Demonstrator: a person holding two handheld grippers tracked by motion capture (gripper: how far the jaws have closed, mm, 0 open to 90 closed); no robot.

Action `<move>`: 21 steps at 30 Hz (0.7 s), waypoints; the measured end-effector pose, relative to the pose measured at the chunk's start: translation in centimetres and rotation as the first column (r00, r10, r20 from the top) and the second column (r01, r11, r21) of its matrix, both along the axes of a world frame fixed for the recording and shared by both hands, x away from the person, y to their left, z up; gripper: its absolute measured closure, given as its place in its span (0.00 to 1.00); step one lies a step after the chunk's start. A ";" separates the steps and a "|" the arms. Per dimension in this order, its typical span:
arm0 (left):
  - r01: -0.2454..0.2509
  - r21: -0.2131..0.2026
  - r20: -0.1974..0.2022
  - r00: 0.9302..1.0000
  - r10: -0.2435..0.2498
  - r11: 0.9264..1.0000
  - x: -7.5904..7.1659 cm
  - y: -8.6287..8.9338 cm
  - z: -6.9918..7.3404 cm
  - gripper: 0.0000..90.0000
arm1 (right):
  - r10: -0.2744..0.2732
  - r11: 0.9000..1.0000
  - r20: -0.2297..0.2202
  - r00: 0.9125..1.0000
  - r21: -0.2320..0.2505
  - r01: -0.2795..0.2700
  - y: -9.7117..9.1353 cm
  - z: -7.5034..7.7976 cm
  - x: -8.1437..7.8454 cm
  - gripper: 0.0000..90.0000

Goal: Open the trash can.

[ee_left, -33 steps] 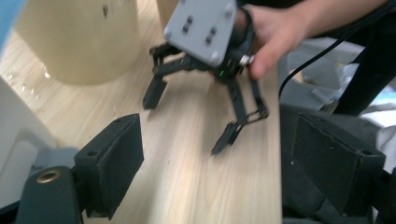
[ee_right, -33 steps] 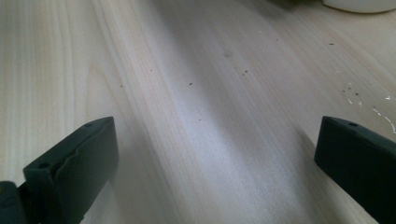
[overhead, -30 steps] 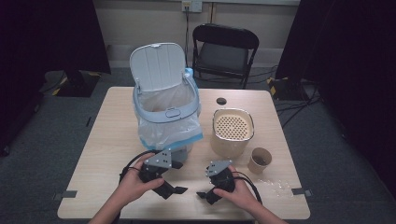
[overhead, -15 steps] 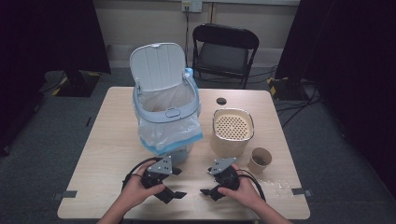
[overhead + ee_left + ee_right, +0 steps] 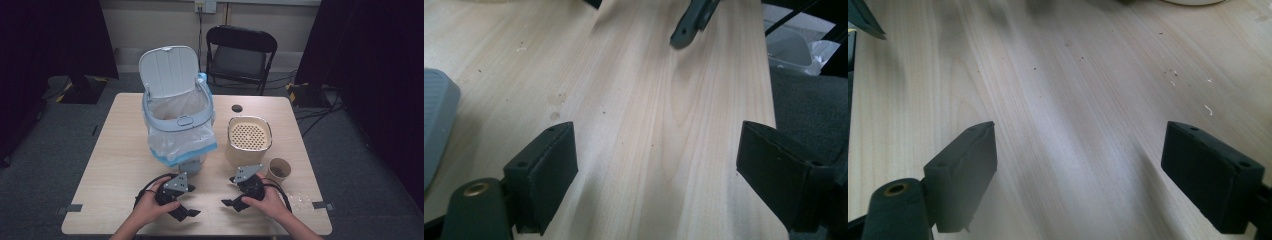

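Both grippers have drawn nearer the table's (image 5: pixel 115 165) front edge, jaws wide apart, empty.

Cup (image 5: pixel 278 170) contents too small to tell; forearms cut off.

Left gripper (image 5: pixel 184 212) and right gripper (image 5: pixel 231 203): black bodies, each topped by a grey three-cornered plate with screw holes. Black cables loop behind. Jaw pads are rectangular, matte black. Forearms are bare.
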State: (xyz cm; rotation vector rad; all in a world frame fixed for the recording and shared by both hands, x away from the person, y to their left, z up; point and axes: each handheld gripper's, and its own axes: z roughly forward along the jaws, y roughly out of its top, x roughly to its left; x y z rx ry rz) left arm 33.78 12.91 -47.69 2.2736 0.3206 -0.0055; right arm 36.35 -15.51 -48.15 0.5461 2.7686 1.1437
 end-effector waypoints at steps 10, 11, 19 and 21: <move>-0.011 0.022 0.027 1.000 0.010 1.000 0.0 0.1 -0.7 0.18 | 0.004 1.000 0.005 1.000 0.008 -0.004 -2.0 0.8 0.0 0.16; -0.013 0.022 0.028 1.000 0.012 1.000 0.0 0.1 -0.7 0.18 | 0.002 1.000 0.007 1.000 0.006 -0.002 -2.2 0.9 0.0 0.16; -0.025 0.046 0.059 0.998 0.022 0.999 0.0 0.2 -1.4 0.18 | 0.003 1.000 0.006 1.000 -0.009 -0.003 -3.7 1.2 -0.2 0.16; -0.017 0.080 0.065 0.998 0.012 0.997 0.1 0.3 -1.4 0.18 | -0.001 1.000 0.004 1.000 -0.009 0.001 -4.1 1.3 -0.3 0.16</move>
